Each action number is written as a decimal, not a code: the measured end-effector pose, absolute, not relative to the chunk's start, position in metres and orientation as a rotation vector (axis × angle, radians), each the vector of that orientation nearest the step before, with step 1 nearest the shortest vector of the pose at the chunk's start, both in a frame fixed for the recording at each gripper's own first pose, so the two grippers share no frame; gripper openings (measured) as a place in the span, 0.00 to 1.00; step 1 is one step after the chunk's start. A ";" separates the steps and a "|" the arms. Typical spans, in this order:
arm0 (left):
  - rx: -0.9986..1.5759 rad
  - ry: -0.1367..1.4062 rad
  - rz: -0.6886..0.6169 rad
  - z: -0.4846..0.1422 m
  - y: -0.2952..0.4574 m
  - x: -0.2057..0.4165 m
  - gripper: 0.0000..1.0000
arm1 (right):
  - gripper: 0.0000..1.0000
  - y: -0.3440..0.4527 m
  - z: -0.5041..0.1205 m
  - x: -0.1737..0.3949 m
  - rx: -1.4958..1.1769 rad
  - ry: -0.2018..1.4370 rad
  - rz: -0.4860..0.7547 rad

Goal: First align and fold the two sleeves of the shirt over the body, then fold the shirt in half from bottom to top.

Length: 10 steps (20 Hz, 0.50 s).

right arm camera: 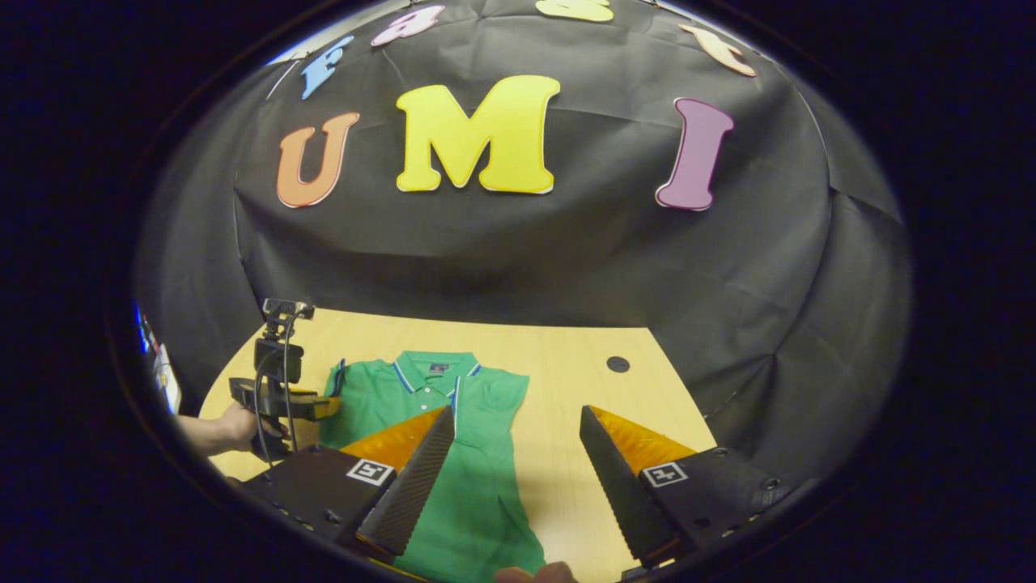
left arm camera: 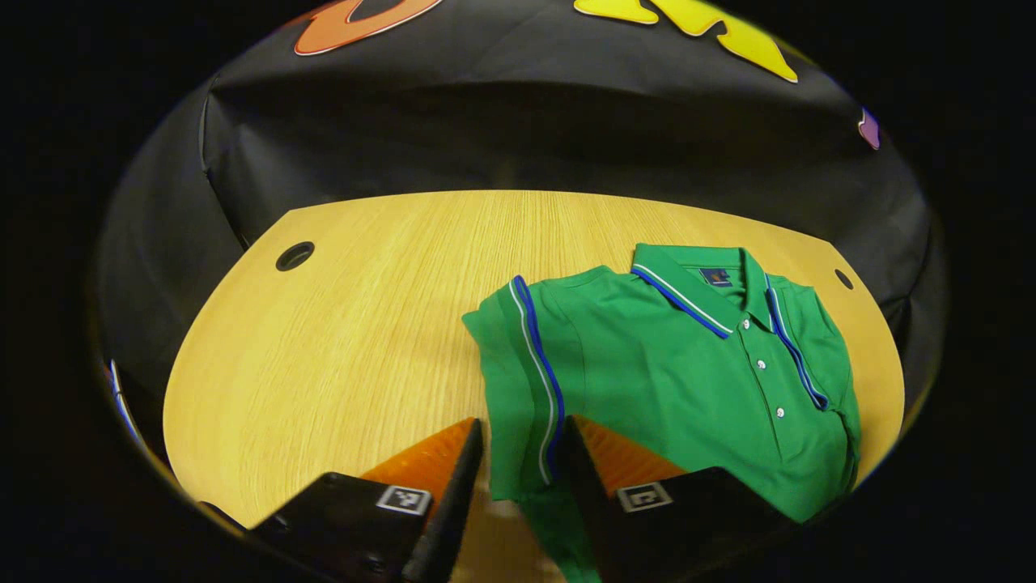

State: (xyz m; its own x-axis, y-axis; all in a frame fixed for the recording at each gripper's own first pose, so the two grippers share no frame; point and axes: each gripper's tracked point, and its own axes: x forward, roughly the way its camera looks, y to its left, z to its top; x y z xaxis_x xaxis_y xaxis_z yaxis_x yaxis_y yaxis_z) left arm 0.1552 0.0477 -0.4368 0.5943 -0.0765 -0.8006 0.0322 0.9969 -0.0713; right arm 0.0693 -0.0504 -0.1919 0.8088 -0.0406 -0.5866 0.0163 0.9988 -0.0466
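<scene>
A green polo shirt (left arm camera: 672, 380) with blue and white trim lies front up on the wooden table (left arm camera: 340, 340), collar towards the wall. Its right sleeve is folded over the body, the striped cuff beside the button placket (left arm camera: 797, 348). The left sleeve (left arm camera: 530, 364) lies at the shirt's side. My left gripper (left arm camera: 522, 441) is open, and the sleeve's striped cuff runs between its two fingers. In the right gripper view the left gripper (right arm camera: 320, 407) sits at the shirt's (right arm camera: 477, 486) left sleeve, held by a hand (right arm camera: 231, 429). My right gripper (right arm camera: 514, 453) is wide open, raised over the shirt's right edge.
Bare wood spreads to the left of the shirt. The table has cable holes at its far corners (left arm camera: 295, 256) (left arm camera: 843, 279) (right arm camera: 617, 364). Black booth cloth closes off the back and sides. A fingertip (right arm camera: 534, 573) pokes in at the bottom edge.
</scene>
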 end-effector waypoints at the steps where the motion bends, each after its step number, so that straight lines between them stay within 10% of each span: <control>1: -0.054 0.930 -0.069 -0.437 0.048 0.157 0.51 | 0.95 -0.050 -0.196 0.069 -0.037 0.641 -0.031; 10: -0.183 0.871 -0.113 -0.406 0.046 0.172 0.08 | 0.95 -0.049 -0.211 0.074 0.003 0.680 -0.029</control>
State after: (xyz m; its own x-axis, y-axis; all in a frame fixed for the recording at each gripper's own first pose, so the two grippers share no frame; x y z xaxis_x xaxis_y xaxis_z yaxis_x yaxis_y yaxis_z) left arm 0.1723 0.0456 -0.4064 0.6396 -0.1733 -0.7489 0.0242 0.9783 -0.2057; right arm 0.0745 -0.0487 -0.2109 0.7775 -0.0258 -0.6284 0.0277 0.9996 -0.0068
